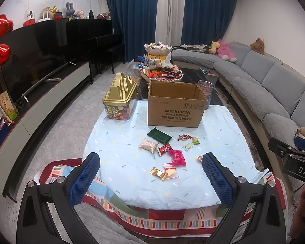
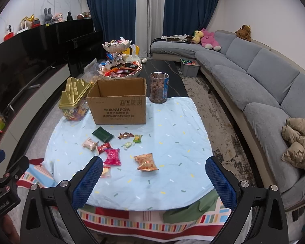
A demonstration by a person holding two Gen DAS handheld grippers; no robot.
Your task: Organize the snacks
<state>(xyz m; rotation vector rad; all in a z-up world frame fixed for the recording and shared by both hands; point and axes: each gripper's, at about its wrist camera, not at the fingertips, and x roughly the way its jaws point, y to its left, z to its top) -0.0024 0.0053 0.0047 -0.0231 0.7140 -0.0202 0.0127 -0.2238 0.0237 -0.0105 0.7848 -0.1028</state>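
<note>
In the left wrist view, the left gripper [image 1: 151, 180] hangs above the near edge of a pale blue cloth [image 1: 120, 183], its jaws spread wide with nothing between them. The snacks lie loose on the cloth ahead of it: a dark green packet [image 1: 159, 135], a pink-and-white packet [image 1: 149, 145], a small red packet [image 1: 165, 148], a bright pink packet [image 1: 177, 157], a gold wrapped candy [image 1: 158, 173] and a clear little bag [image 1: 171, 171] touching it. Small twisted candies [image 1: 184, 137] sit further right, too small to read. An orange packet [image 1: 199, 158] is almost wholly hidden behind the right-hand finger. Behind the snacks stands an open cardboard box [image 1: 175, 109]; its inside is hidden by the front wall. Left of it is a clear tub with a gold lid [image 1: 120, 96], and a tall jar [image 1: 207, 93] shows only partly behind the box. The other tool is cut off at the right edge. In the right wrist view, the right gripper [image 2: 153, 180] also hovers over the near edge of the cloth, jaws wide apart and empty. Here the orange packet [image 2: 146, 161] lies in full sight between the fingers, apart from the rest. The clear little bag [image 2: 106, 171] is partly covered by the left-hand finger. The jar [image 2: 159, 90], filled with brown balls, stands just right of the box [image 2: 119, 106], and the tub [image 2: 74, 99] is partly hidden behind the box's corner.
</note>
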